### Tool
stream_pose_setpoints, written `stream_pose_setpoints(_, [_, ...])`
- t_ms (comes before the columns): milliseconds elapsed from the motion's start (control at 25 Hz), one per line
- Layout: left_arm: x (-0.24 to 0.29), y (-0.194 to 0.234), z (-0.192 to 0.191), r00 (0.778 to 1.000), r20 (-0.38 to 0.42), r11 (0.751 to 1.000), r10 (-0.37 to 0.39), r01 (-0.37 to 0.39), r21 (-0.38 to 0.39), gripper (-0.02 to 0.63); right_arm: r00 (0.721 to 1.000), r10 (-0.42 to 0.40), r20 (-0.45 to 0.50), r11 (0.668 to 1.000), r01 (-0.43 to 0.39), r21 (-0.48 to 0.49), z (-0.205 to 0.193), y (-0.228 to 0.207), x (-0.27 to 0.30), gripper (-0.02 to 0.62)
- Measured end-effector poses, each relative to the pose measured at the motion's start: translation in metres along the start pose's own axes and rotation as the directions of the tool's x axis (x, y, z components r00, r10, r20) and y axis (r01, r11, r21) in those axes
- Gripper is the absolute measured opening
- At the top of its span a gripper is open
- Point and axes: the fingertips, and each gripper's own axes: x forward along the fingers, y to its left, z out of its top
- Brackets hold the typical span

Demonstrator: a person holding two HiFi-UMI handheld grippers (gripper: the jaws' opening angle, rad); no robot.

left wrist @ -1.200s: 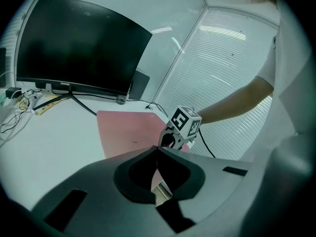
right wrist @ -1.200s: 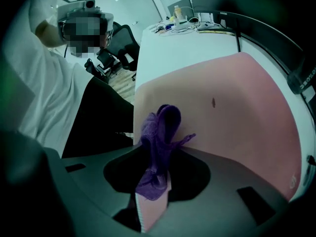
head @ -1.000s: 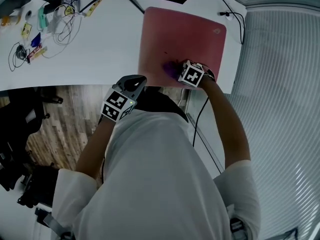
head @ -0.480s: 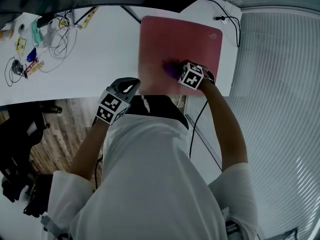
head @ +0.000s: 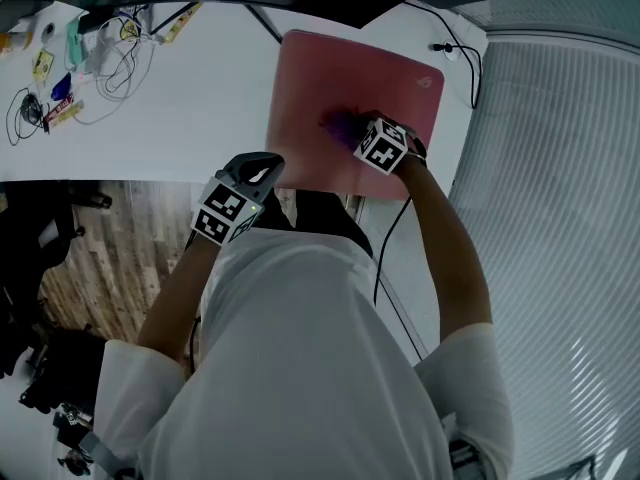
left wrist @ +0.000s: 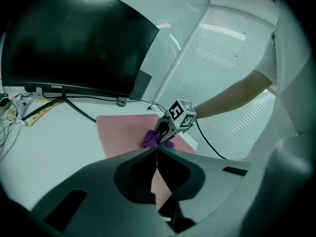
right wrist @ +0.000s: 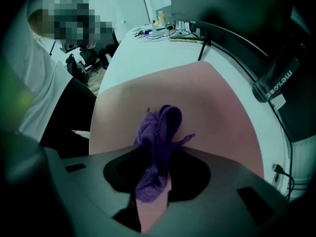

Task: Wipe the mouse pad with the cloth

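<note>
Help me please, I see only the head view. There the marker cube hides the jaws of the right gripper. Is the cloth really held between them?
Observer: Yes. In the right gripper view the right gripper is shut on the purple cloth, which passes between the jaws.
Operator: Does the cloth touch the pad?
Observer: Its bunched front end appears to rest on the pink mouse pad, just ahead of the jaws.
Operator: And the left gripper, does it hold something?
Observer: No. In the left gripper view the left gripper has its jaws closed together with nothing between them.
</note>
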Motion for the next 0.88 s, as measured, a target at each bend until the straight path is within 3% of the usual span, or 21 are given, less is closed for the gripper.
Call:
stream_pose_setpoints(360, [0.013, -0.02, -0.001, 0.994, 0.038, 0.991, 0.106, -0.102, -0.091, 0.018, 0.997, -0.071, 0.005, 0.994, 0.071, -0.082, -0.002, -0.058, -0.01, 0.126])
stream_pose_setpoints(880, [0.039, -0.031, -0.002, 0.97, 0.092, 0.954, 0.227, -0.202, -0.221, 0.018, 0.98, -0.2, -0.006, 0.974, 0.198, -0.109, 0.005, -0.162, -0.021, 0.127])
